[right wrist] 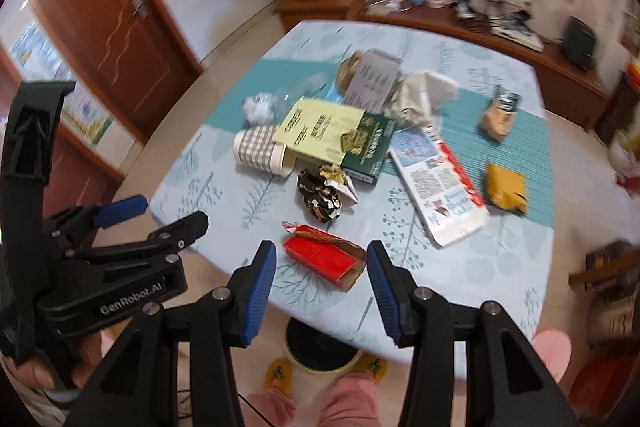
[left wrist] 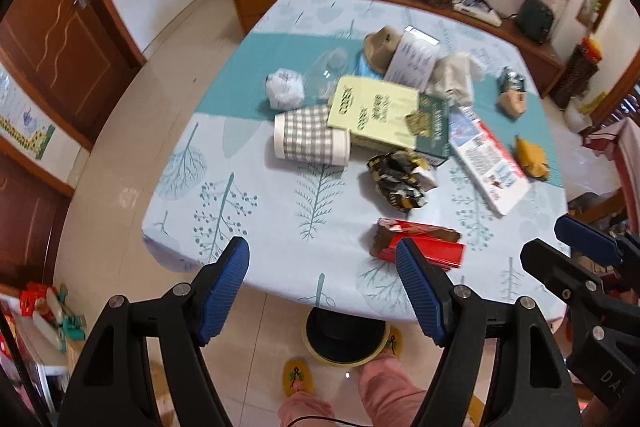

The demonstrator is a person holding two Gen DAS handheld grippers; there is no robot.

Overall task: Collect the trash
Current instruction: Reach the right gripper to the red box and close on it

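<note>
A round table (left wrist: 248, 211) under a pale blue tree-print cloth carries the trash. Beyond the table's near edge lies a torn red carton (left wrist: 420, 243), closest of all the litter. Past the carton sits a crumpled black-and-gold wrapper (left wrist: 400, 179), then a checked paper cup (left wrist: 312, 139) on its side, touching a yellow-green box (left wrist: 376, 111). To the right of the carton lies a red-and-white printed box (left wrist: 488, 163).

The left gripper (left wrist: 322, 255) hangs over the table's near edge, jaws wide apart, holding nothing. The right gripper (right wrist: 320, 259) frames the carton (right wrist: 324, 259) between its parted, empty jaws, above it.
</note>
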